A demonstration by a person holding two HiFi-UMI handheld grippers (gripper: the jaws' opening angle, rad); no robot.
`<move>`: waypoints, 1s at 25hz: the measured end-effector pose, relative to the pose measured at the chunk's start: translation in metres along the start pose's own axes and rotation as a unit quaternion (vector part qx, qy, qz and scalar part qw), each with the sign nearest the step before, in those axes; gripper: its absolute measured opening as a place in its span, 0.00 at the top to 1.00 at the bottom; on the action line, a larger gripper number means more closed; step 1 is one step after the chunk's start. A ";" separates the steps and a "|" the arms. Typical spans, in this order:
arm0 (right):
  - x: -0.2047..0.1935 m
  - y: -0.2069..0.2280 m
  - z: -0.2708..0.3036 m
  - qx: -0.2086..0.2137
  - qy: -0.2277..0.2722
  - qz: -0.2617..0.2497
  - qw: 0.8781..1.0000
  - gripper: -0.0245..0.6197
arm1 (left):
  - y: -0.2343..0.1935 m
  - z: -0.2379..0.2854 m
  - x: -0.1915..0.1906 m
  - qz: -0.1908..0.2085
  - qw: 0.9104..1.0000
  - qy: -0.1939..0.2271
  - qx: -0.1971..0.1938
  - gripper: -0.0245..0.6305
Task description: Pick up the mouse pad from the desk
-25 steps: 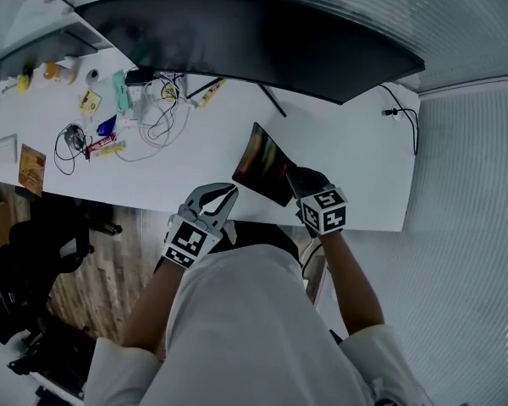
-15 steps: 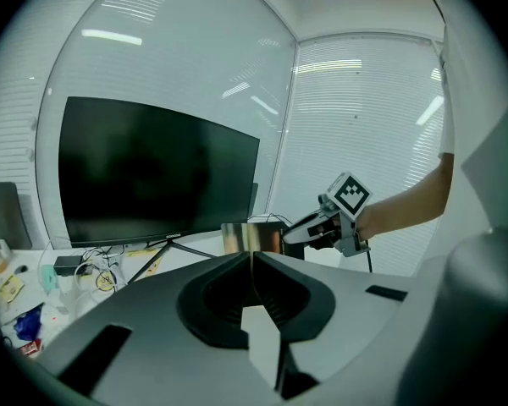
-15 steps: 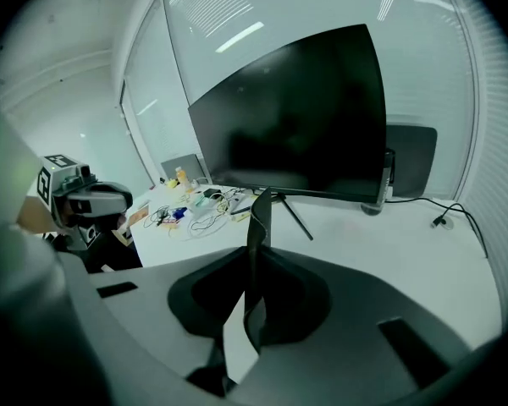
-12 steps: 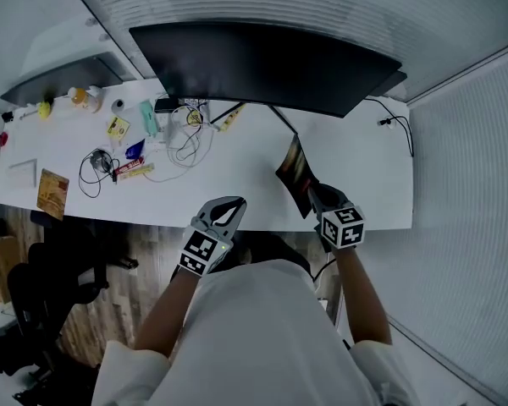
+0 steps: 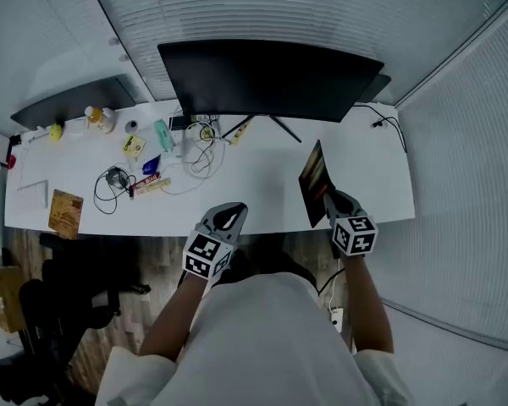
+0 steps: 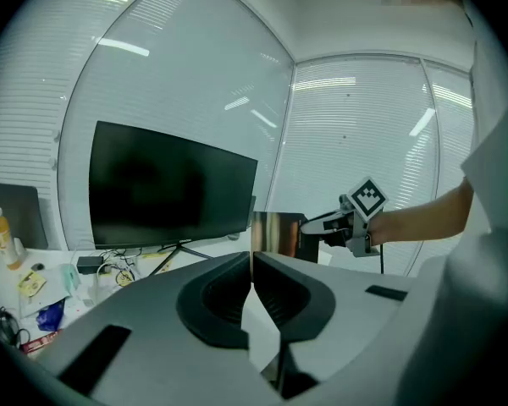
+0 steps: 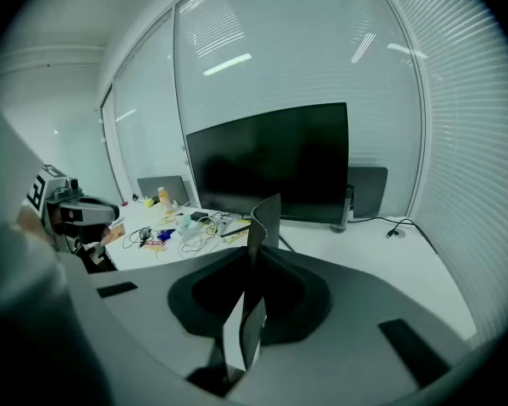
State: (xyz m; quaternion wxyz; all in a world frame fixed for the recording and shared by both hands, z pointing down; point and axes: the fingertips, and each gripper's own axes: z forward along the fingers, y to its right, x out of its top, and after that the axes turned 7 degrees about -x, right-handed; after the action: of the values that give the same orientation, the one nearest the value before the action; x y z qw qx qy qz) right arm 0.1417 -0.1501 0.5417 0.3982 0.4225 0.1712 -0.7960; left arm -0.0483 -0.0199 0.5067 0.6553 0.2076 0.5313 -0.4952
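The mouse pad (image 5: 314, 183) is a thin dark sheet with a coloured face, held up on edge above the right part of the white desk (image 5: 245, 184). My right gripper (image 5: 332, 203) is shut on its lower edge. In the right gripper view the mouse pad (image 7: 263, 216) rises from between the closed jaws of the right gripper (image 7: 252, 265). My left gripper (image 5: 226, 220) hangs at the desk's front edge, shut, holding nothing. In the left gripper view its jaws meet tip to tip at the left gripper (image 6: 252, 267), and beyond them the mouse pad (image 6: 276, 234) sits in the right gripper (image 6: 323, 225).
A wide black monitor (image 5: 271, 79) stands at the back of the desk. Cables (image 5: 179, 155), a bottle (image 5: 99, 118) and several small packets lie on the left half. A laptop (image 5: 72, 104) is at the far left. A black cable (image 5: 391, 127) runs at the right end. A chair (image 5: 72, 273) stands below.
The right gripper has lifted the mouse pad off the desk and turned it from a slant to nearly edge-on. The left gripper has drawn back to the desk's front edge.
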 end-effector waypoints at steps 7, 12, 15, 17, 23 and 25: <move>0.008 -0.007 -0.038 -0.028 0.033 0.022 0.999 0.88 | 0.005 -0.022 0.016 0.008 1.000 0.014 -0.011 0.92; 0.013 -0.014 -0.061 -0.024 0.047 0.029 0.998 0.88 | 0.013 -0.035 0.028 0.003 1.000 0.027 -0.009 0.92; 0.017 -0.016 -0.069 -0.013 0.054 0.033 0.998 0.88 | 0.015 -0.037 0.032 0.002 0.999 0.035 -0.002 0.92; 0.017 -0.017 -0.072 -0.005 0.059 0.038 0.998 0.88 | 0.015 -0.037 0.034 0.003 0.999 0.039 0.005 0.92; 0.024 -0.015 -0.081 0.023 0.071 0.043 0.996 0.88 | 0.020 -0.038 0.048 0.001 0.998 0.057 0.033 0.92; 0.031 -0.012 -0.085 0.032 0.081 0.037 0.996 0.88 | 0.024 -0.039 0.055 0.003 0.997 0.065 0.044 0.92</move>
State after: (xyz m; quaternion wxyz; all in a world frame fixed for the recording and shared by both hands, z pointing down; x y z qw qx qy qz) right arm 0.1674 -0.1060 0.4658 0.3987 0.5041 0.1609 -0.7490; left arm -0.0499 -0.0024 0.4374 0.6112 0.2696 0.5497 -0.5016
